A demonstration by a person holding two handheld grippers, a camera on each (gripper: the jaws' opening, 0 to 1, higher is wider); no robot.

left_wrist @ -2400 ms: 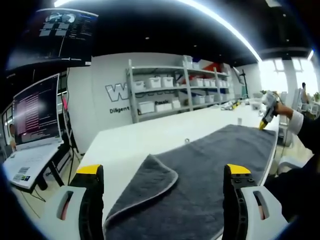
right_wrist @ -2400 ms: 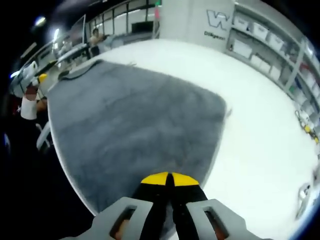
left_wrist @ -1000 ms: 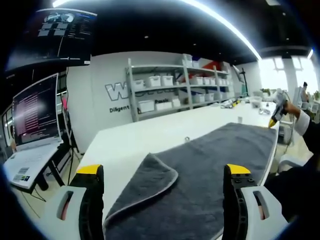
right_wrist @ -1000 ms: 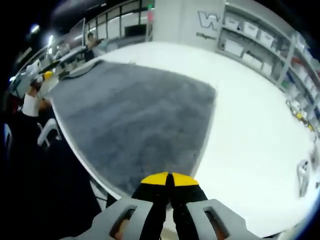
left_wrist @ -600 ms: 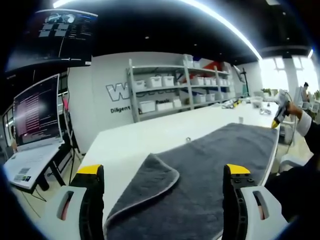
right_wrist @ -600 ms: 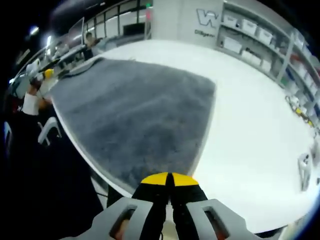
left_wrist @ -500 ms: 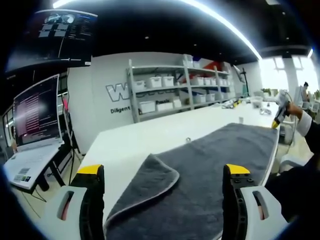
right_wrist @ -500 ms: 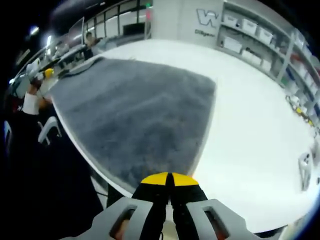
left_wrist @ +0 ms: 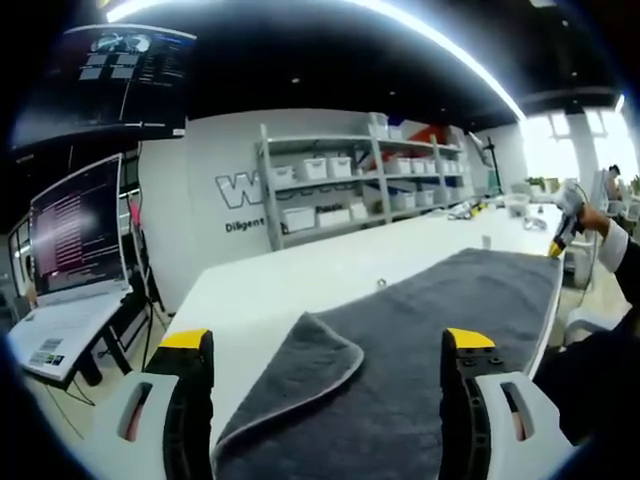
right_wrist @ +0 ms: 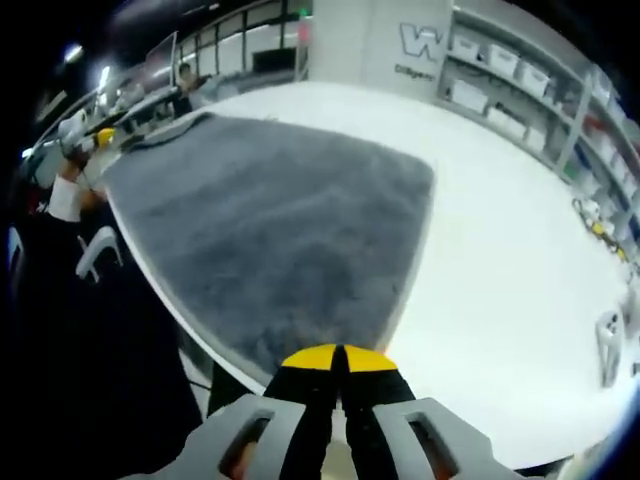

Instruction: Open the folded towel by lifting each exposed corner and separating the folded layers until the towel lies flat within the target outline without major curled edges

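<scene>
One corner (left_wrist: 318, 352) of the grey towel (right_wrist: 270, 230) is folded over — next, the wide-open left gripper (left_wrist: 325, 415) grasps it; right gripper (right_wrist: 337, 372) is clenched, empty.

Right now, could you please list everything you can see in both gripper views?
towel: one, grey, spread on the table, one corner folded over
table: one, white, under the towel
shelving: one unit, white bins, against the back wall
monitors: two, dark, far left
left gripper: yellow-tipped fingers apart, over the folded corner
right gripper: yellow-tipped fingers together, at the towel's near edge
hand: one, holding the left gripper
</scene>
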